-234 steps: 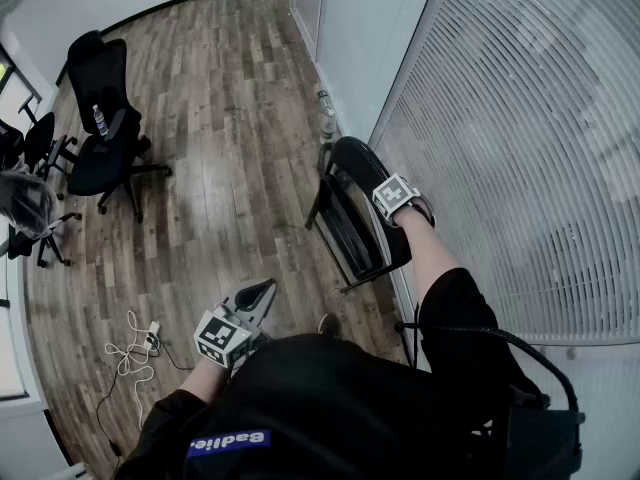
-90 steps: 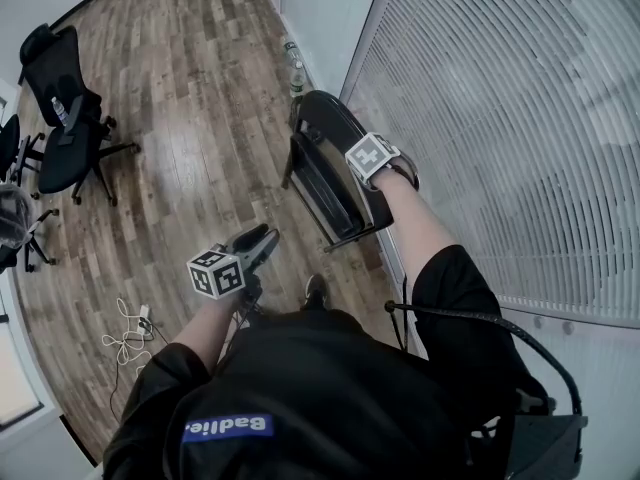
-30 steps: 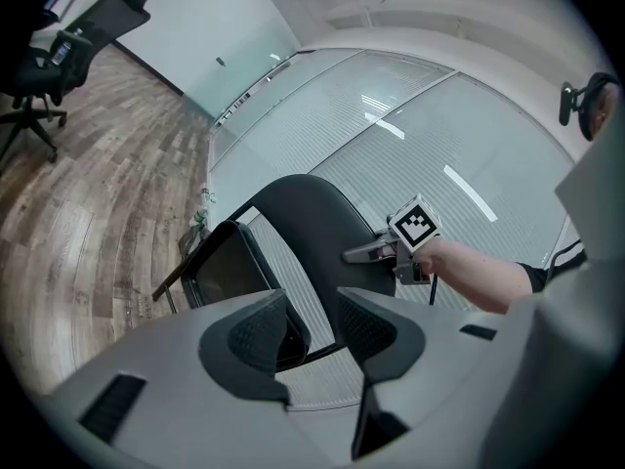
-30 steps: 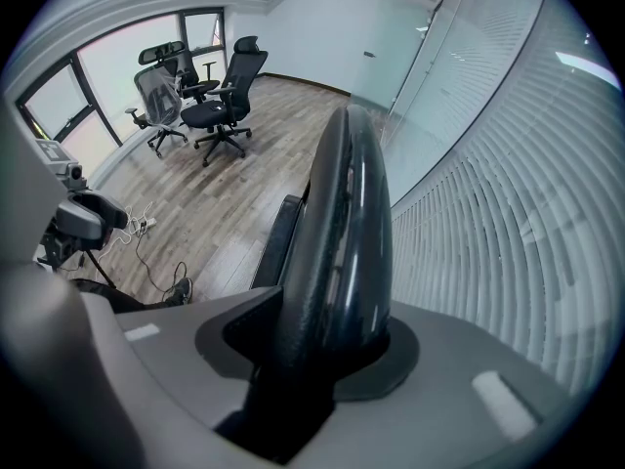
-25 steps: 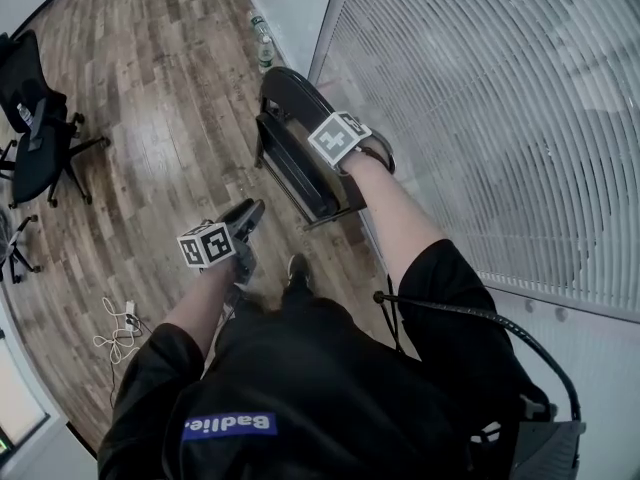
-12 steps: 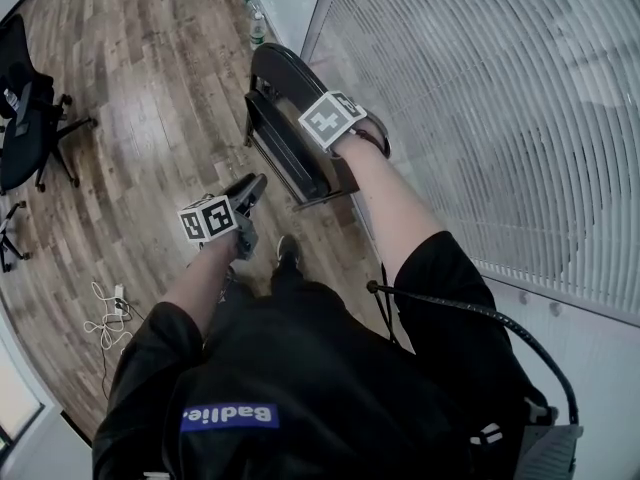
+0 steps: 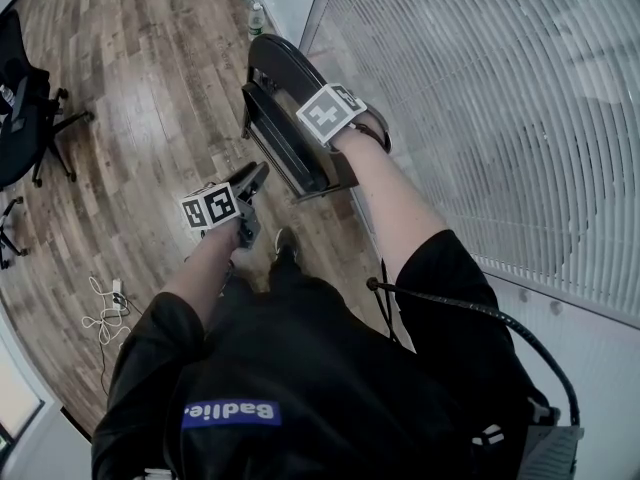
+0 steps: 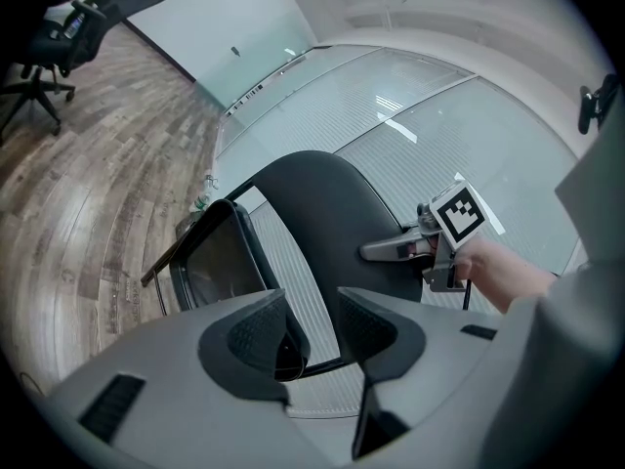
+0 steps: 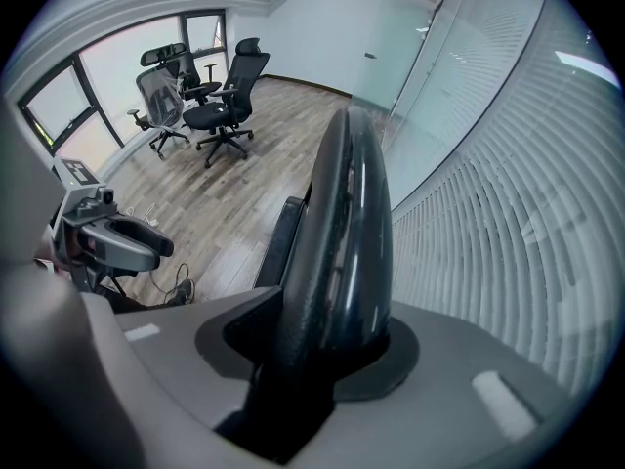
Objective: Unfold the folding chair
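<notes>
The black folding chair [image 7: 277,68] stands folded beside the blind-covered glass wall, its seat [image 7: 283,151] flat against the frame. My right gripper [image 7: 333,118] points steeply down and is shut on the top edge of the backrest [image 9: 344,203], which fills the space between its jaws [image 9: 322,350]. My left gripper [image 7: 258,176] hovers just left of the seat's front edge, open with nothing between its jaws. In the left gripper view its jaws [image 8: 312,328] point at the backrest [image 8: 327,213] and seat [image 8: 217,262], and the right gripper [image 8: 415,247] shows on the backrest's rim.
The glass wall with blinds [image 7: 480,98] runs along the right. Two bottles [image 7: 250,8] stand on the floor behind the chair. Office chairs [image 9: 227,91] sit at the far left, and a white cable [image 7: 100,303] lies on the wood floor. The person's shoe [image 7: 285,243] is near the chair's legs.
My left gripper has come forward and lower, closer to the seat's edge. The right gripper has kept its grip on the backrest top.
</notes>
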The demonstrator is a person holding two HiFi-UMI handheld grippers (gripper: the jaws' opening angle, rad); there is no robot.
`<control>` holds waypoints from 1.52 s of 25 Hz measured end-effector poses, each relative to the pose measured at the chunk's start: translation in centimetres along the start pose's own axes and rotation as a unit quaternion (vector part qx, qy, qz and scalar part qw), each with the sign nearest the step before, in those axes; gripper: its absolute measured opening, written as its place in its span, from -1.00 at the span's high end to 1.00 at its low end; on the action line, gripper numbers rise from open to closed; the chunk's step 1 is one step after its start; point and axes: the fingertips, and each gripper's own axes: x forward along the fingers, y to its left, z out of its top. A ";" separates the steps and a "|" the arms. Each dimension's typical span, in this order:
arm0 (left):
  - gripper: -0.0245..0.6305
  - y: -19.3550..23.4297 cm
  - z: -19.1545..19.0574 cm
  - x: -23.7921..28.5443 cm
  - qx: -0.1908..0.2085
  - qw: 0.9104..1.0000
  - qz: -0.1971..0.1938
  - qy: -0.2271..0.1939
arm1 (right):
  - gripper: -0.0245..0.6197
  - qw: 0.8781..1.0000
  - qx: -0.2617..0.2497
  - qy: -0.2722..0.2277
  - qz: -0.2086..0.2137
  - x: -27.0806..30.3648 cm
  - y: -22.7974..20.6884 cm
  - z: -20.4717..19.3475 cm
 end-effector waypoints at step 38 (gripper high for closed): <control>0.41 3.8 0.5 9.9 -0.061 0.998 0.025 -0.001 | 0.47 1.000 0.005 -0.012 0.017 -0.3 -0.1 0.1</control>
